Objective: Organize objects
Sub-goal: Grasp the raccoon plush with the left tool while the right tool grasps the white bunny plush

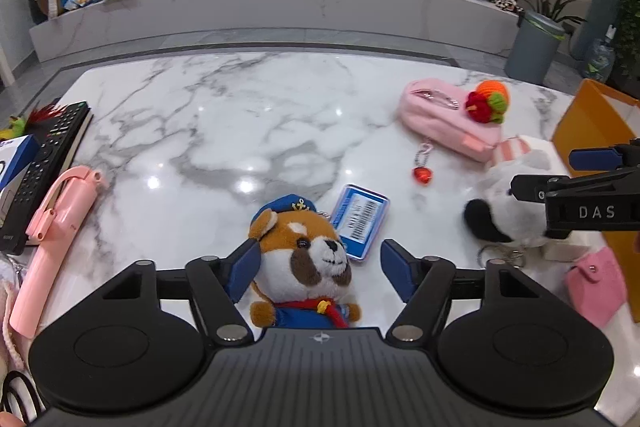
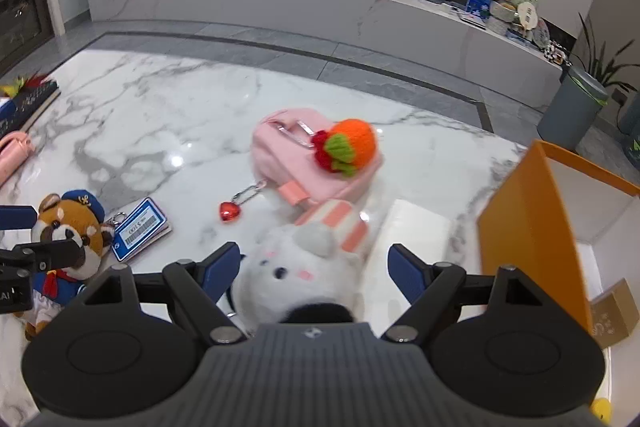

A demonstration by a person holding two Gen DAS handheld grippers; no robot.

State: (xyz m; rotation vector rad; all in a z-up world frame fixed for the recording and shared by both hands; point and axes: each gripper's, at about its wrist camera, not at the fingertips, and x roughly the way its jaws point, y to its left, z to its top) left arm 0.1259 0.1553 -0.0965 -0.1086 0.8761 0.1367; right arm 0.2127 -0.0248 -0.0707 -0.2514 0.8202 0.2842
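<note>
A red panda plush [image 1: 304, 259] in a blue sailor cap lies on the marble table [image 1: 224, 131]. My left gripper [image 1: 320, 267] is open around its head: the left pad is at its ear, the right pad well apart. A white plush with a striped pink scarf [image 2: 304, 275] lies between the fingers of my right gripper [image 2: 314, 269], which is open, its right pad clear of the toy. In the left wrist view the right gripper [image 1: 544, 169] reaches over the white plush [image 1: 504, 195]. In the right wrist view the left gripper [image 2: 36, 235] is at the red panda [image 2: 68, 231].
A pink pouch [image 2: 312, 163] with a knitted orange fruit [image 2: 352, 143] and a red heart charm [image 2: 230, 211] lies mid-table. A blue card [image 1: 360, 221] sits beside the panda. An open orange box [image 2: 528, 219] stands at the right. A remote [image 1: 44, 163] and a pink stick [image 1: 52, 235] lie at the left.
</note>
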